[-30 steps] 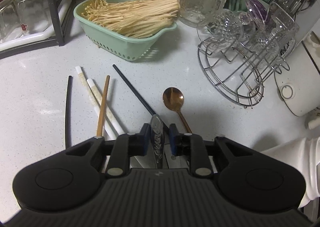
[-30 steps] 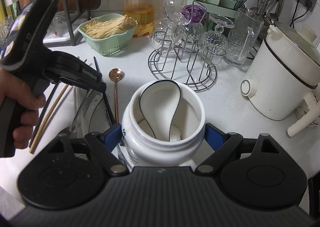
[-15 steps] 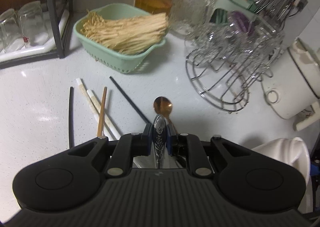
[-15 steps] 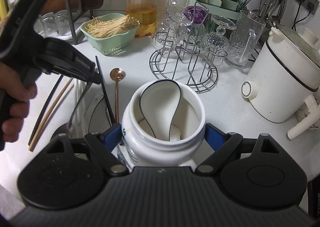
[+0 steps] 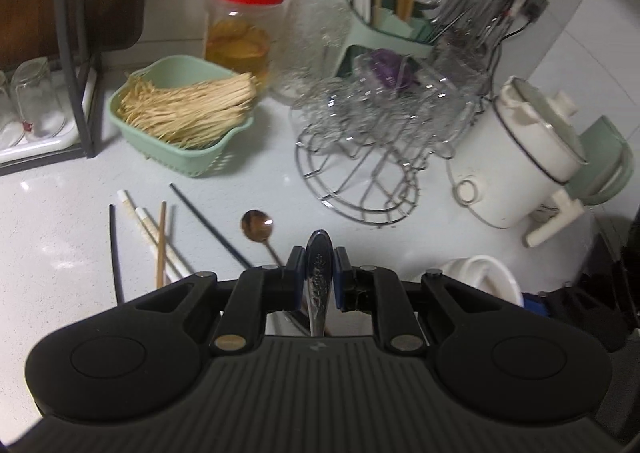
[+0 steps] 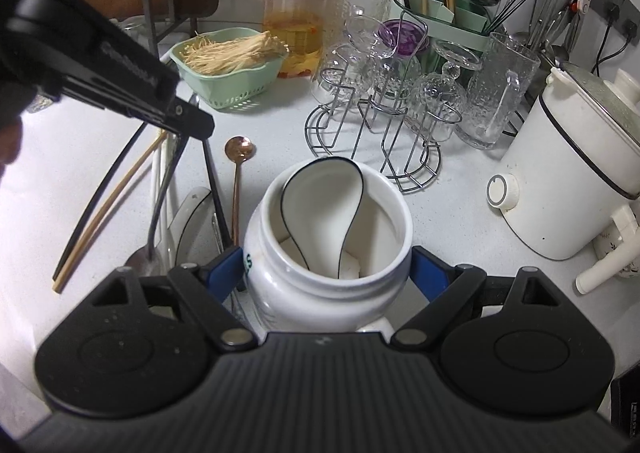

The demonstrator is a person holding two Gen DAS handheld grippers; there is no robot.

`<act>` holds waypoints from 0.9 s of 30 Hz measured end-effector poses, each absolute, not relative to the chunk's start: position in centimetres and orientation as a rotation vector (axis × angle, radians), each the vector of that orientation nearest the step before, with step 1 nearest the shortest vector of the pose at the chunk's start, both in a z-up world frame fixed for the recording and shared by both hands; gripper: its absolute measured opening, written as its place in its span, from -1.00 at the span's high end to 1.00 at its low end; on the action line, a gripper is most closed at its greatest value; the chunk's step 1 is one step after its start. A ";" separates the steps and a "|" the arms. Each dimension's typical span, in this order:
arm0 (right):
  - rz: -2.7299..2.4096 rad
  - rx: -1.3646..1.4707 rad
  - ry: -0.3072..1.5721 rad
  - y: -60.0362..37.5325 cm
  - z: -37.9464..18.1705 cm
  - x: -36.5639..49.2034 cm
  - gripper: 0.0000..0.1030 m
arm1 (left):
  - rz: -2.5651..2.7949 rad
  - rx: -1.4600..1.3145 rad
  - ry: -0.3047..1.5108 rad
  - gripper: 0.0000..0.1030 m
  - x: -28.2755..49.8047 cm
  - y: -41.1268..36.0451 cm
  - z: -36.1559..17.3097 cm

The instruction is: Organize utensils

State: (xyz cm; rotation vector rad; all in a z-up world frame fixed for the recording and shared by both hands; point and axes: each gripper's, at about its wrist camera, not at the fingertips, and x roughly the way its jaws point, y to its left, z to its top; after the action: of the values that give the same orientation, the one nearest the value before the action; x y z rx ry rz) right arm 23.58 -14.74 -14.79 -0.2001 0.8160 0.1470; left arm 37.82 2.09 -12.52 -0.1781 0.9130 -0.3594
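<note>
Steel spoon (image 5: 317,285) clamped by its patterned handle between the narrow jaws of the left gripper (image 5: 318,253), handle tip poking out past the pads, bowl hanging down toward the tabletop (image 5: 60,213) in the right wrist view; contact with the surface impossible to tell. Right gripper (image 6: 328,267) spread wide, blue pads pressed against both sides of a white jar (image 6: 264,285) standing upright, a white ceramic spoon (image 6: 320,213) with a dark rim leaning inside it. Just beyond the left jaws, flat on the tabletop: a copper spoon (image 5: 258,225), then a loose scatter of chopsticks (image 5: 161,237), black, white and wooden, some crossing one another. Farther back, a green basket (image 5: 200,161) full of pale mushrooms, a red-lidded plastic jar (image 5: 240,37) behind it, and a wire rack (image 5: 360,189) carrying upturned glasses. Behind the rack, a green holder (image 5: 384,29) with upright chopsticks. Off to the right, a white cooker (image 6: 560,181).
</note>
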 end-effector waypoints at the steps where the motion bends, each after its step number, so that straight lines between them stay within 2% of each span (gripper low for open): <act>1: 0.144 -0.200 0.814 -14.7 -14.8 23.5 -0.77 | -0.368 -0.183 0.907 0.68 37.6 2.0 -12.2; 27: 0.161 -0.208 0.780 -14.9 -15.0 22.8 -0.77 | -0.414 -0.181 0.846 0.71 33.7 1.2 -8.4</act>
State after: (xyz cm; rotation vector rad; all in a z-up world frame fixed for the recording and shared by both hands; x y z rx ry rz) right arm 22.83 -14.88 -15.03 -0.2078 0.7798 0.1612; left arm 33.65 1.21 -8.36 -0.1807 0.8458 -0.4138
